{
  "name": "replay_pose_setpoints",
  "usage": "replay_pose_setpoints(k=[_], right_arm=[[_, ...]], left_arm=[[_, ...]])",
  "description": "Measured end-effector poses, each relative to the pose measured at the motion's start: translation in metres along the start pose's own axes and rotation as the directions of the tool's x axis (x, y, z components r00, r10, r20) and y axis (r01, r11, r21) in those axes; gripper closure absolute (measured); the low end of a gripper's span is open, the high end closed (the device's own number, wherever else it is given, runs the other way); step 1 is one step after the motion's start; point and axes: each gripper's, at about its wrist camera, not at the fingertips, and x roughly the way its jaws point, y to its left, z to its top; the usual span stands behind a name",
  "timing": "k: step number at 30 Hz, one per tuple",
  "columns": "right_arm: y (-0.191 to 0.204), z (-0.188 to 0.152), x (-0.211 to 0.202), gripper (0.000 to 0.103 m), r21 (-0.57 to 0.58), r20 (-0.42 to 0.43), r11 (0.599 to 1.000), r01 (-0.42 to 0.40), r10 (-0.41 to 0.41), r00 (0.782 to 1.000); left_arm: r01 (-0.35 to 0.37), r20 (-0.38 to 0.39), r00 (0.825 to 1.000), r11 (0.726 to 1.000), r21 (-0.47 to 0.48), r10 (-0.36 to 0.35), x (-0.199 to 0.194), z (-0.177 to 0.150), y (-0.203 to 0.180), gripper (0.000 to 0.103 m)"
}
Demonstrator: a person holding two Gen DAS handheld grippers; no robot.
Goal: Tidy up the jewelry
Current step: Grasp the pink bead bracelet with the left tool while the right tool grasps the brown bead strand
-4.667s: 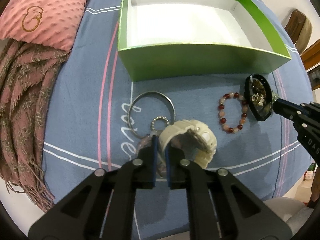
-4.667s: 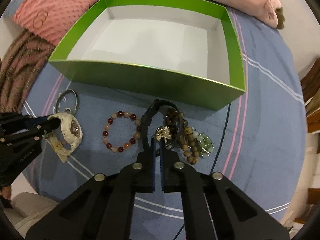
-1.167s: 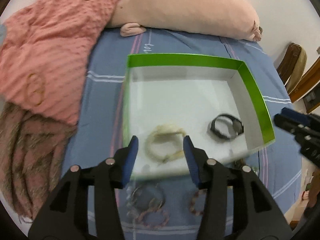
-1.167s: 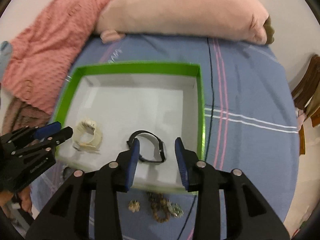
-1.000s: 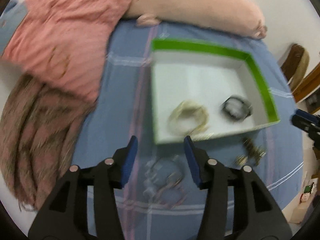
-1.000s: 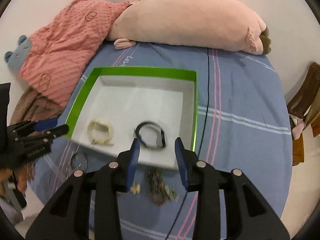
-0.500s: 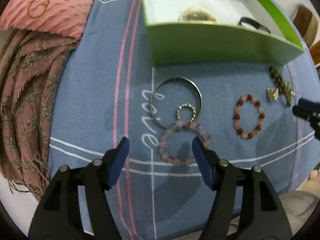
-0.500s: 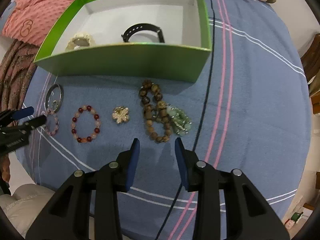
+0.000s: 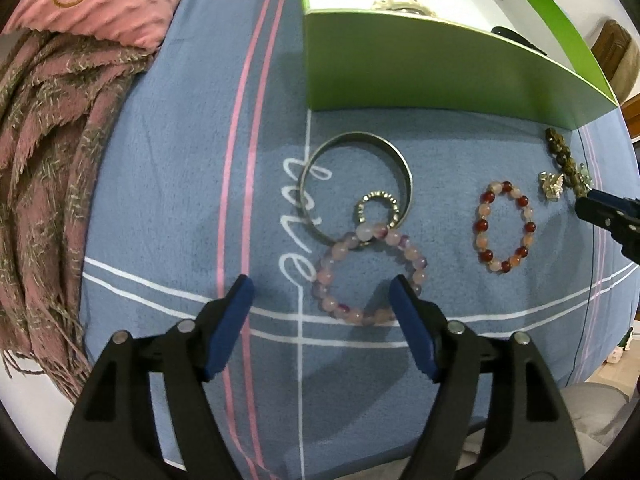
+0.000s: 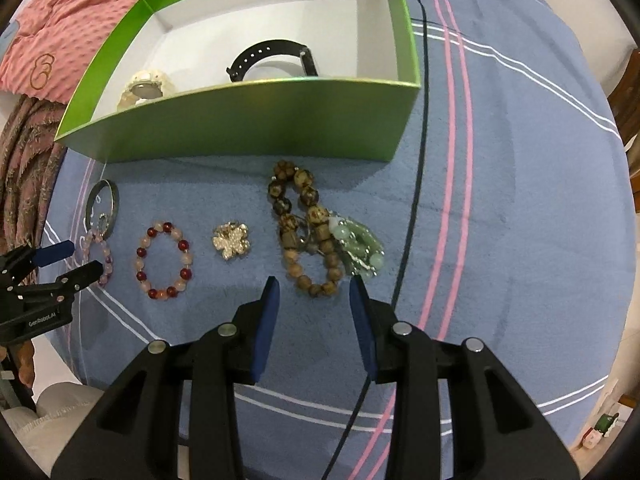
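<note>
A box (image 10: 248, 128) sits at the far side of the bedspread (image 10: 500, 200) with two watches (image 10: 272, 58) inside. Along its near wall, left to right, lie a bangle (image 10: 103, 202), two bead bracelets (image 10: 164, 260), a brooch (image 10: 231, 240) and tangled bead strands (image 10: 308, 232).

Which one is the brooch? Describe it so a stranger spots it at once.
Start at the green box on the blue bedspread; a row of jewelry lies on the cloth in front of it. The brooch sits between the red-and-peach bead bracelet and the brown wooden beads. It alone is no loop: a small sparkly gold flower.
</note>
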Motion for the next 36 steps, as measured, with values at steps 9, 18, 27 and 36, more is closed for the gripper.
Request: replay_pose_setpoints(k=[9, 18, 27, 36], right_arm=[[0.011, 0.016, 0.013, 0.085, -0.017, -0.004, 1.0, 0.018, -0.018, 1.0], [0.013, 0.013, 0.002, 0.096, -0.021, -0.01, 0.999, -0.04, 0.04, 0.999], [0.038, 0.006, -0.002, 0.096, -0.061, -0.02, 0.996, -0.066, 0.065, 0.998], [0.043, 0.001, -0.001, 0.096, -0.064, -0.016, 0.995, -0.07, 0.069, 0.997]], left_arm=[[0.008, -0.003, 1.0, 1.0, -0.016, -0.008, 0.001, 0.003, -0.001, 0.026], [0.004, 0.005, 1.0, 1.0, -0.02, -0.004, 0.0, 0.001, -0.002, 0.033], [-0.009, 0.043, 0.999, 0.999, -0.044, 0.011, -0.01, 0.0, 0.0, 0.086], [-0.007, 0.056, 0.998, 0.999, -0.046, 0.009, -0.025, -0.005, -0.003, 0.095]])
